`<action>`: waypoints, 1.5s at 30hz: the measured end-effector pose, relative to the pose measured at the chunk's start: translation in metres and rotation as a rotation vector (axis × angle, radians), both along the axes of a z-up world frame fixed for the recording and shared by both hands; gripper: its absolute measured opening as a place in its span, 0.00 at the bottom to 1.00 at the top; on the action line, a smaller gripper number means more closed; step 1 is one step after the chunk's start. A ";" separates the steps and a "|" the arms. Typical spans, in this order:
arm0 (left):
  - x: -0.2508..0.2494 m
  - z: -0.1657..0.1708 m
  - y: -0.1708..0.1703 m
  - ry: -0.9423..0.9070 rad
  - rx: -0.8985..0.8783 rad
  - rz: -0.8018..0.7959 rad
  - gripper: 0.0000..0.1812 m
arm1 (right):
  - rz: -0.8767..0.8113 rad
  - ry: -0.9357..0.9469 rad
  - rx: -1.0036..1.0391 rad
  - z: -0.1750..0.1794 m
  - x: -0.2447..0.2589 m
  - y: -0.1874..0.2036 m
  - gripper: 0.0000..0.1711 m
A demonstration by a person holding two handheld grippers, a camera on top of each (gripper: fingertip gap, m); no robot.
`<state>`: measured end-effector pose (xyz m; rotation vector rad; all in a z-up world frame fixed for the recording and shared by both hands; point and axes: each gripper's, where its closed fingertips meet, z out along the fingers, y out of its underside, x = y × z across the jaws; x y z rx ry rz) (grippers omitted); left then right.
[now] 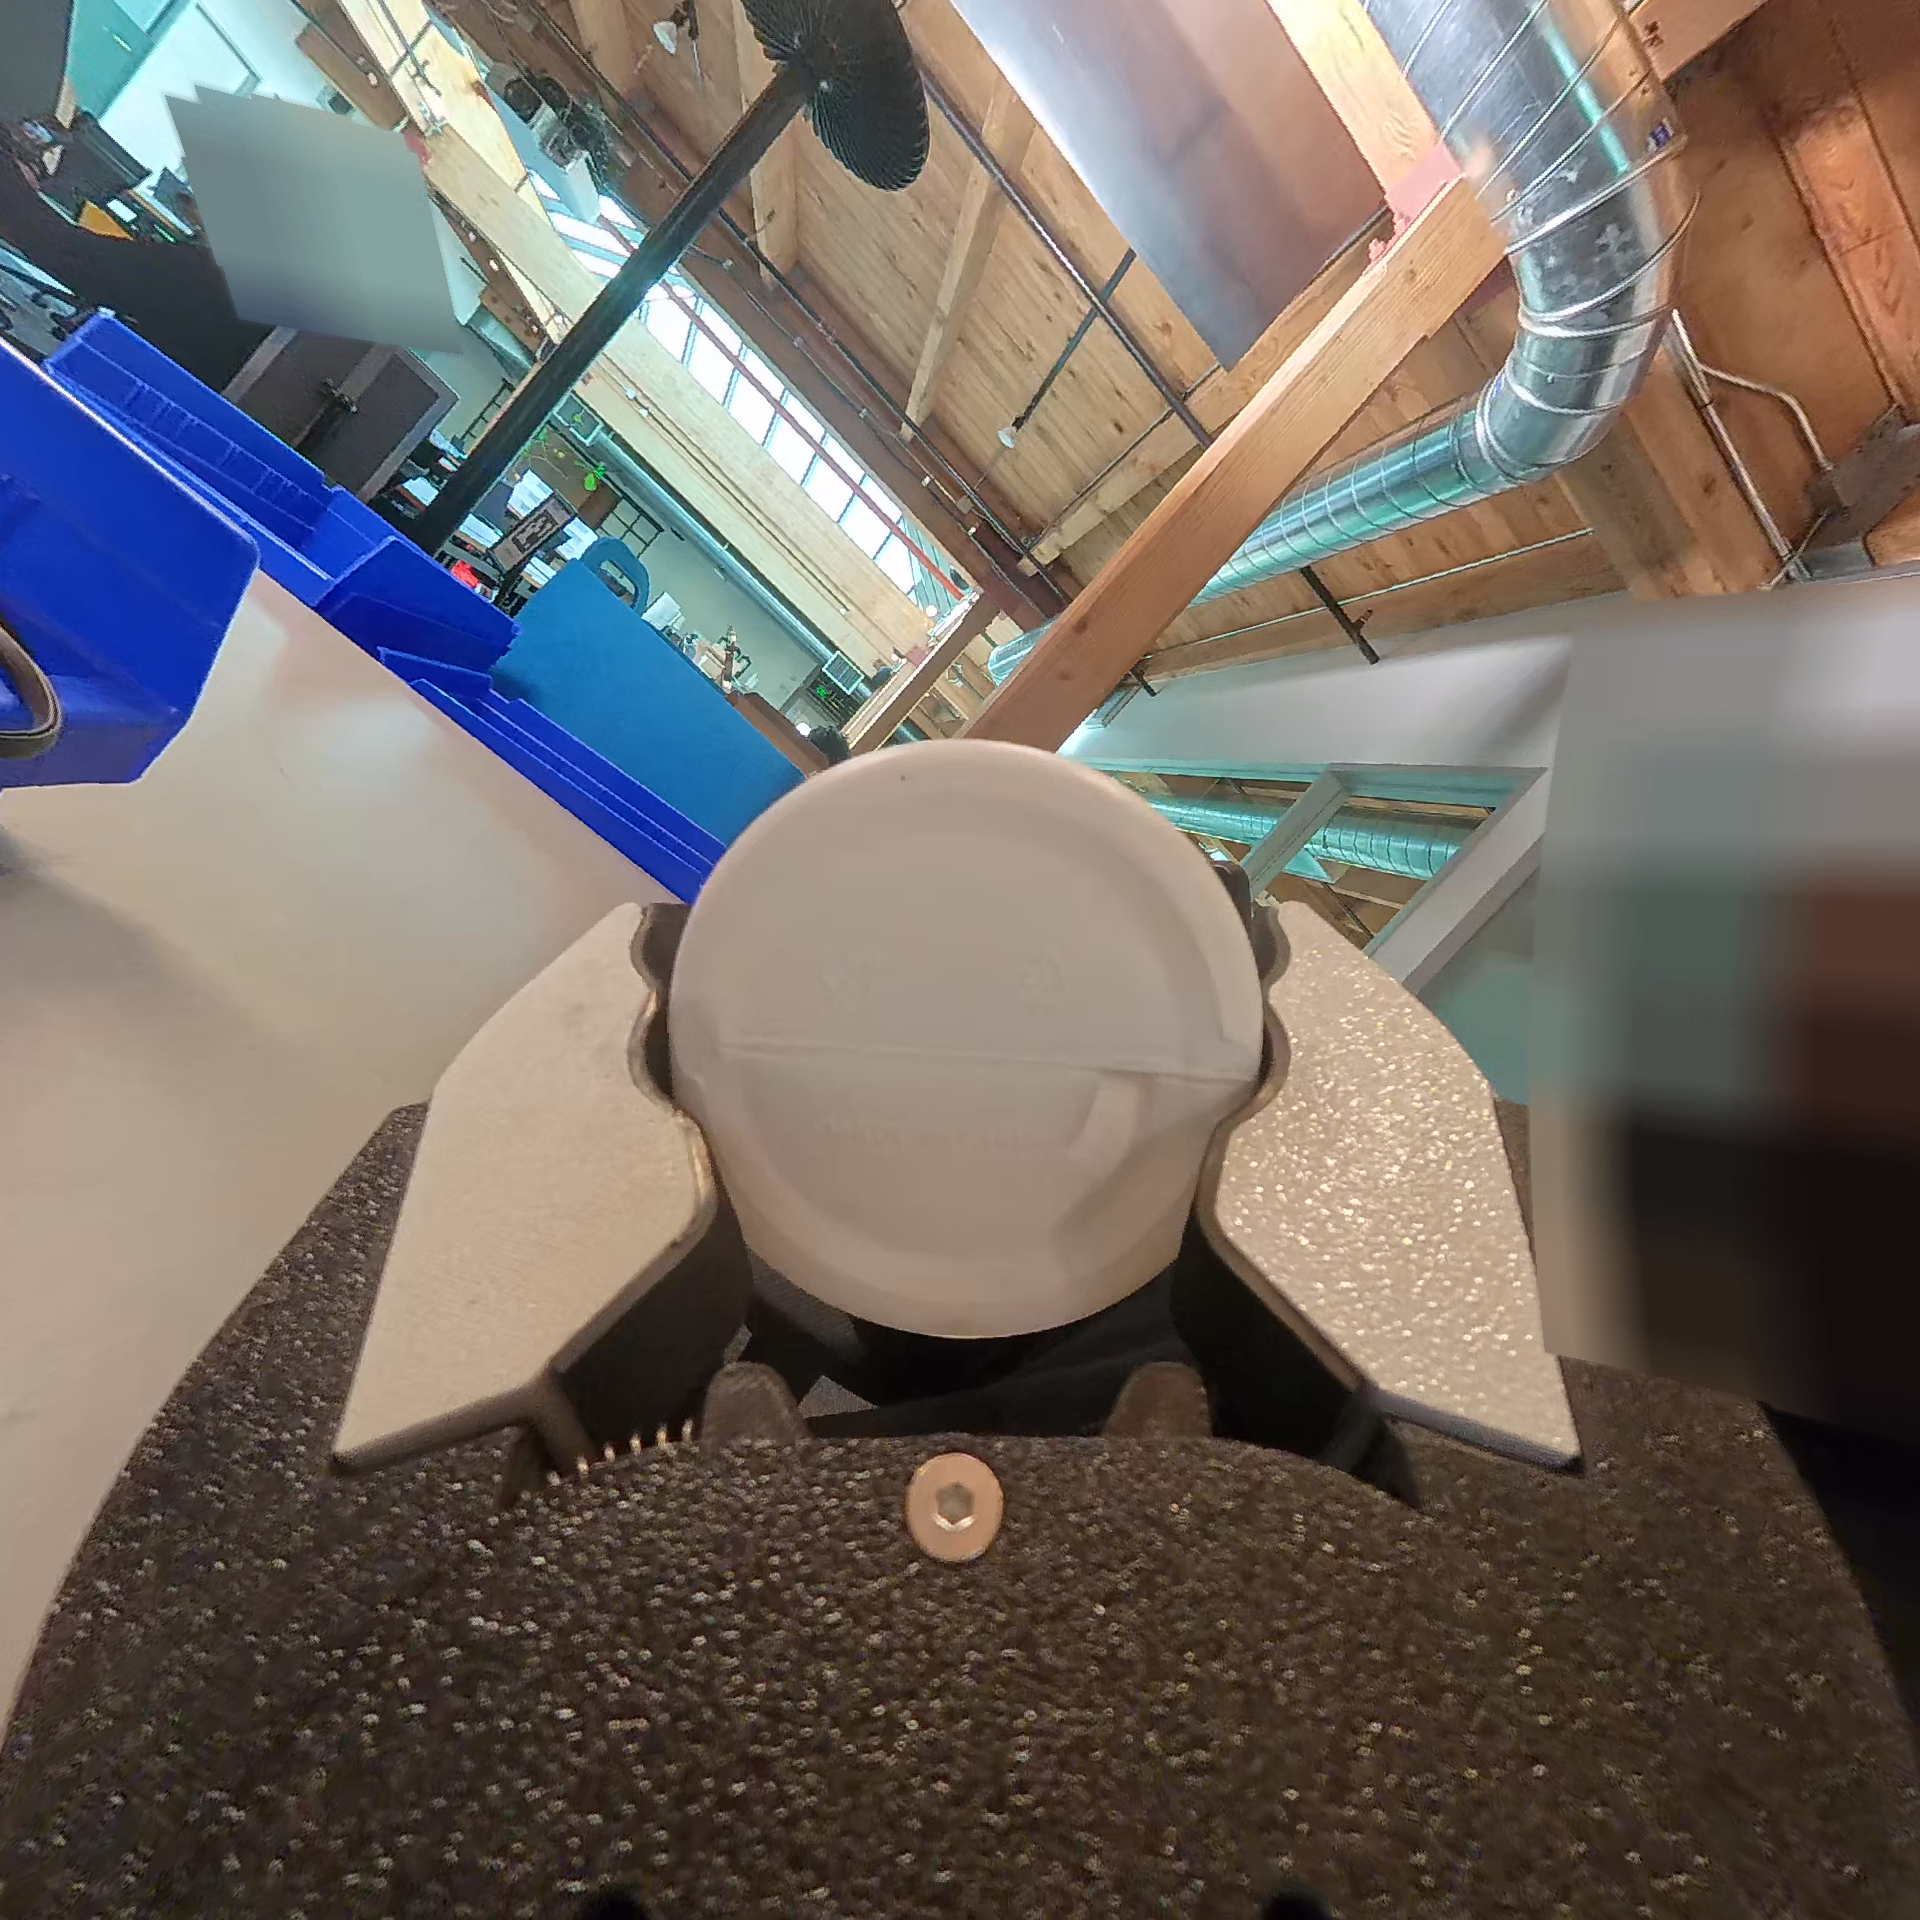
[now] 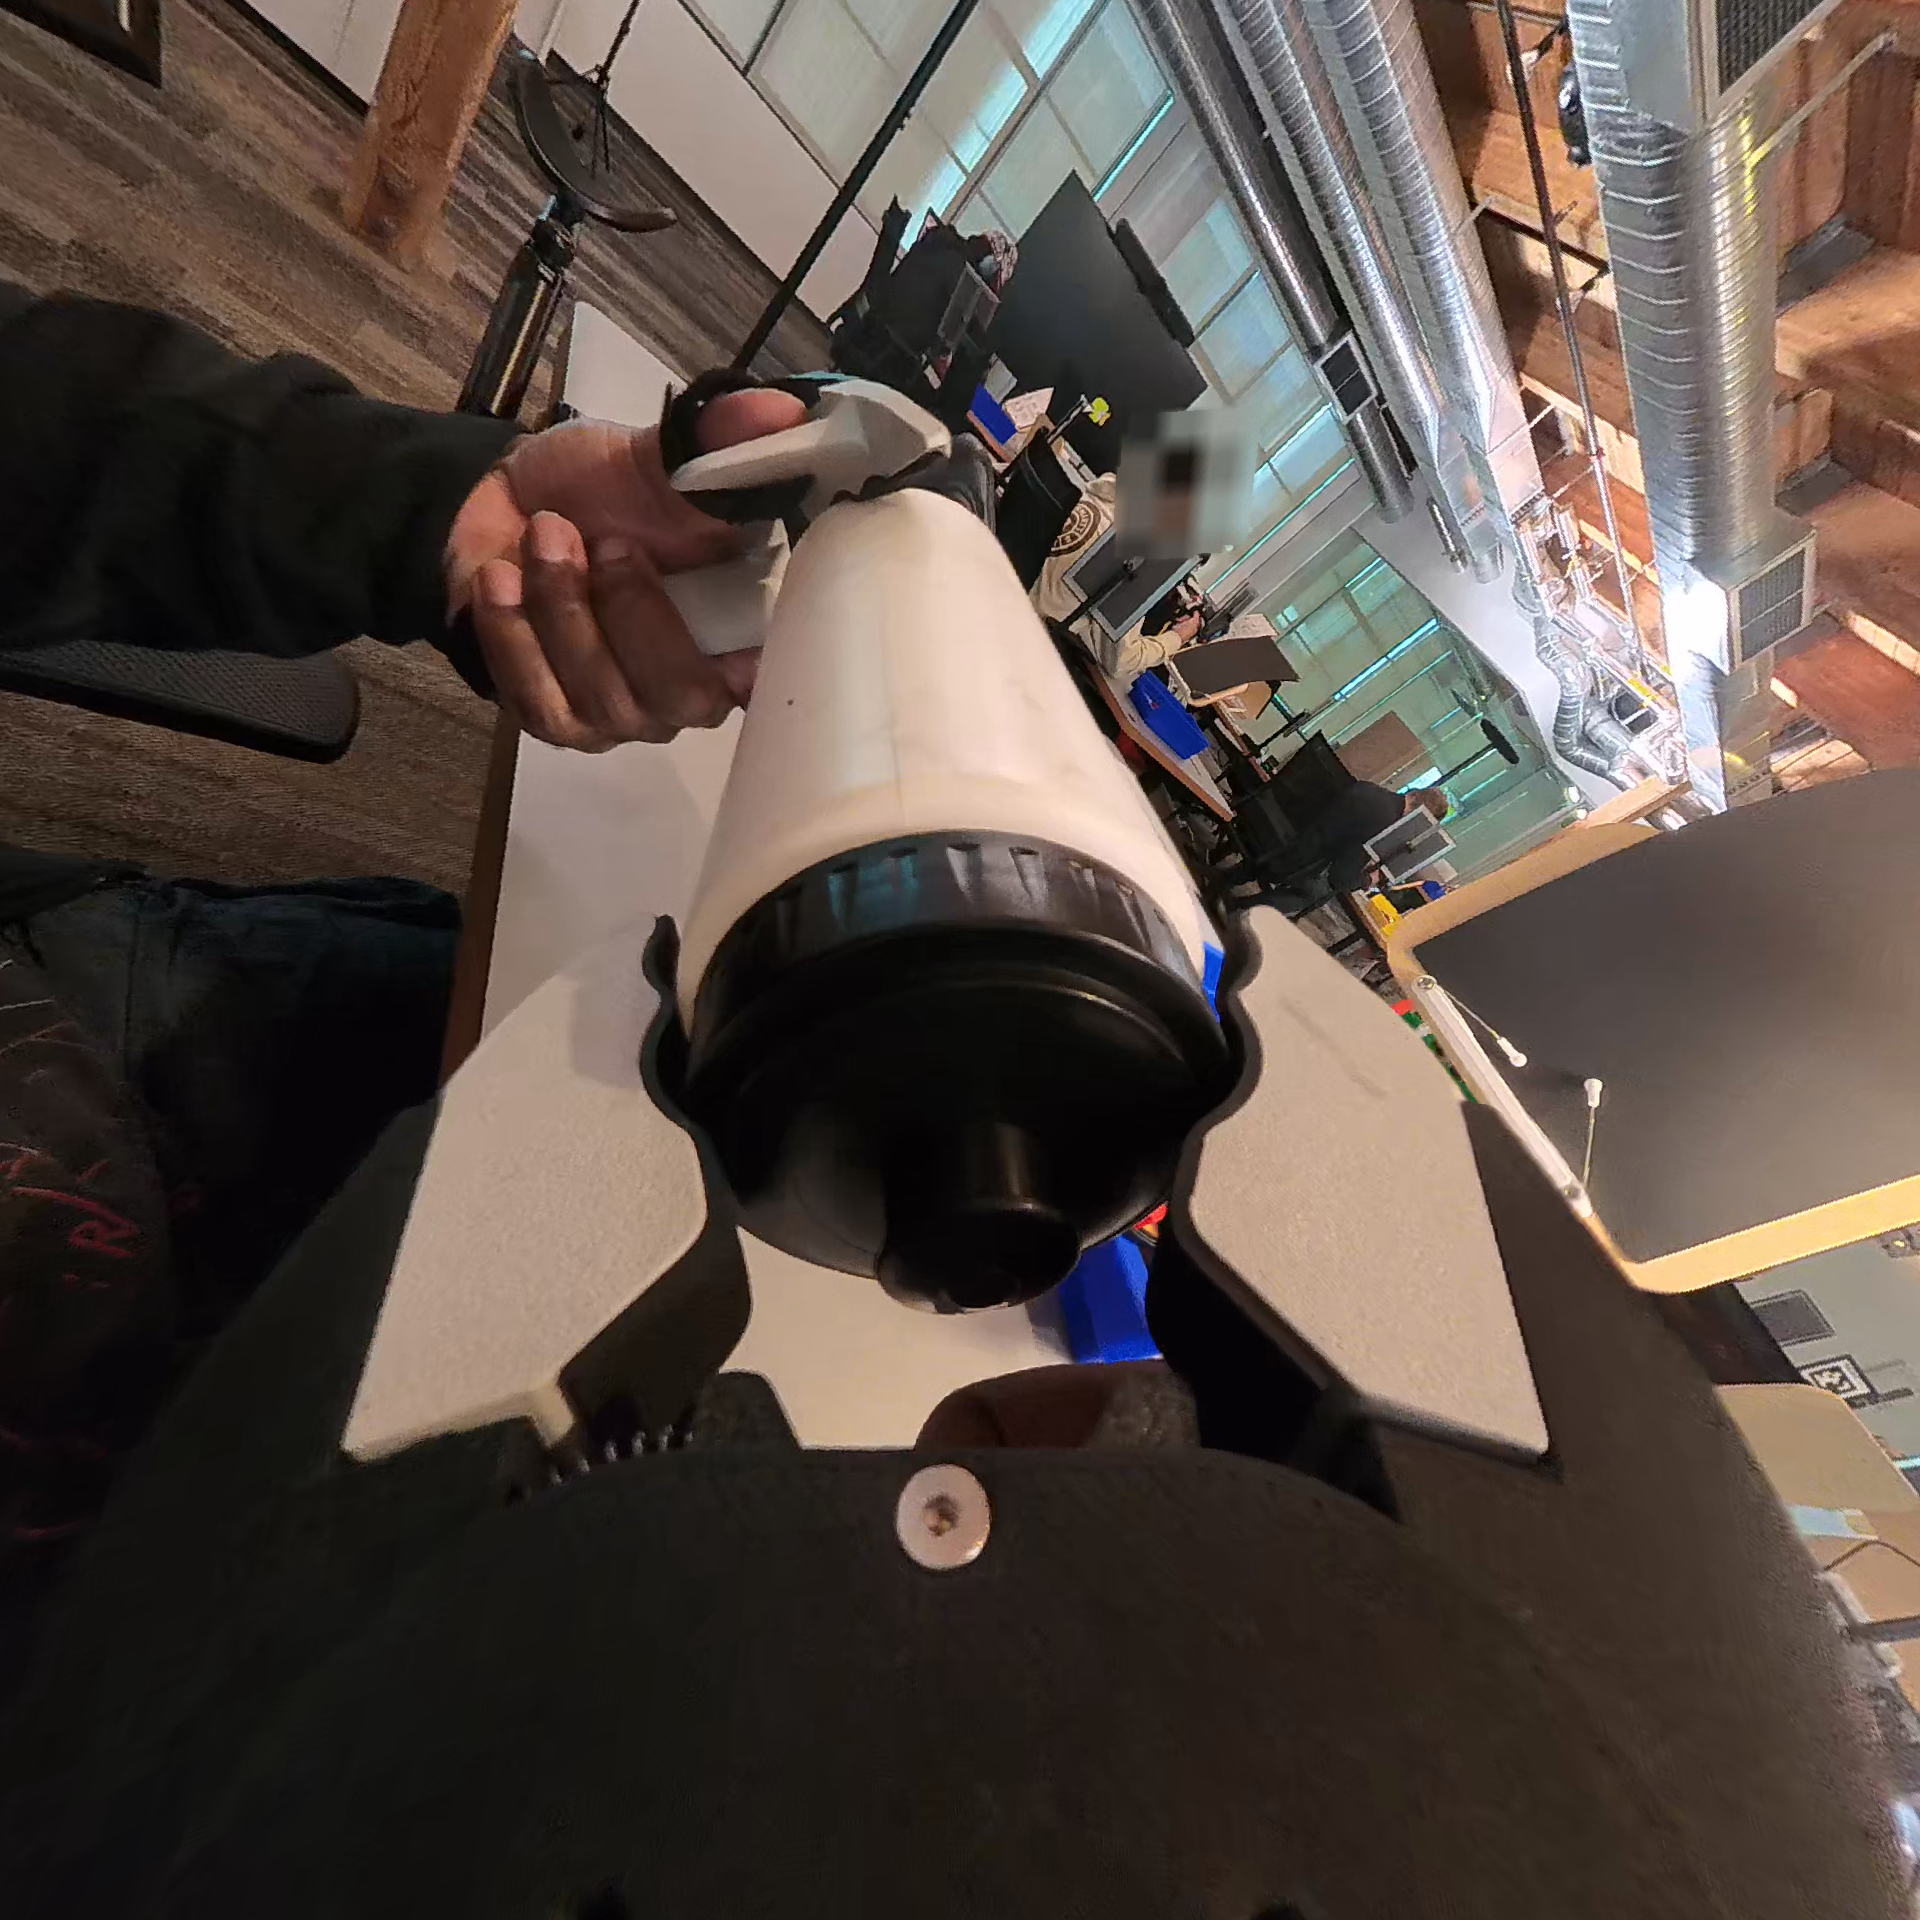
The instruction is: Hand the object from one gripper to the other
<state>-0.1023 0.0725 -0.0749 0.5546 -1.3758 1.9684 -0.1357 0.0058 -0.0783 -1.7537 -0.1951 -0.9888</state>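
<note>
A white bottle (image 1: 966, 1039) with a black screw cap is held in the air between both grippers. In the left wrist view I see its round white base, with my left gripper (image 1: 961, 935) shut on it from both sides. In the right wrist view the bottle (image 2: 904, 707) points away from me, and my right gripper (image 2: 956, 935) is closed around its black cap (image 2: 956, 1060). The left gripper (image 2: 821, 447) shows at the bottle's far end, held by a person's hand (image 2: 582, 603) in a dark sleeve.
Blue plastic bins (image 1: 135, 582) stand along the far side of a white table (image 1: 260, 935), which also lies under the bottle in the right wrist view (image 2: 582, 810). A dark-topped table (image 2: 1714, 1039) is to the right. A person (image 2: 1101, 592) sits at desks far behind. The left gripper's tips are roughly 10 centimeters from the right gripper's.
</note>
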 end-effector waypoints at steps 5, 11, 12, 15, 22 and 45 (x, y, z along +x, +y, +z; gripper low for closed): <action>0.000 0.008 0.003 -0.053 -0.048 0.035 0.58 | -0.026 -0.062 -0.035 -0.001 0.001 0.000 0.57; 0.000 0.015 0.010 -0.127 -0.097 0.079 0.57 | -0.063 -0.226 -0.084 0.007 -0.007 0.006 0.57; 0.002 0.015 0.011 -0.129 -0.107 0.090 0.57 | -0.077 -0.258 -0.097 0.008 -0.008 0.007 0.57; 0.009 0.014 0.017 -0.116 -0.145 0.116 0.55 | -0.112 -0.339 -0.134 0.010 -0.010 0.010 0.57; 0.035 0.009 0.028 0.012 -0.233 0.188 0.60 | -0.176 -0.470 -0.167 0.016 -0.012 0.012 0.56; -0.001 0.027 -0.029 0.209 -0.499 0.159 0.61 | -0.206 -0.656 -0.108 -0.005 0.005 0.041 0.56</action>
